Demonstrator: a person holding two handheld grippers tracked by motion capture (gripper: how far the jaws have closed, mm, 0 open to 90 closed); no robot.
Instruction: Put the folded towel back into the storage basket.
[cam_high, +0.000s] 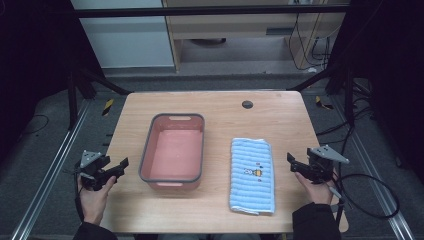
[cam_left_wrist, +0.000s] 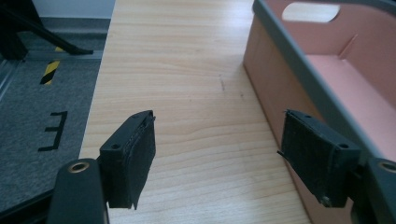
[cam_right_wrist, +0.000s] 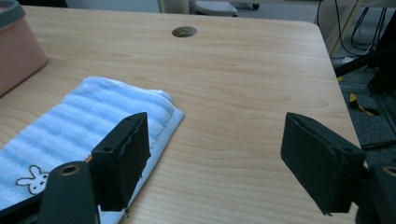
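While both hands rest at the near corners of the light wooden bench, two things lie on it between them: one pink plastic tub with a grey rim and one folded blue-and-white striped towel. The tub sits left of centre, with one cut-out handle slot in each short end wall, two in all. The towel lies flat just to the right of the tub, apart from it, its long side running away from the person; one small cartoon print marks its middle, and a little rabbit figure shows on it in the right gripper view. One round dark cable hole sits near the far edge of the bench.

The left claw hovers over the bench just beside the tub's left wall, its two black jaws spread wide with nothing between them. The right claw is near the towel's right edge, its two jaws likewise wide apart and holding nothing.
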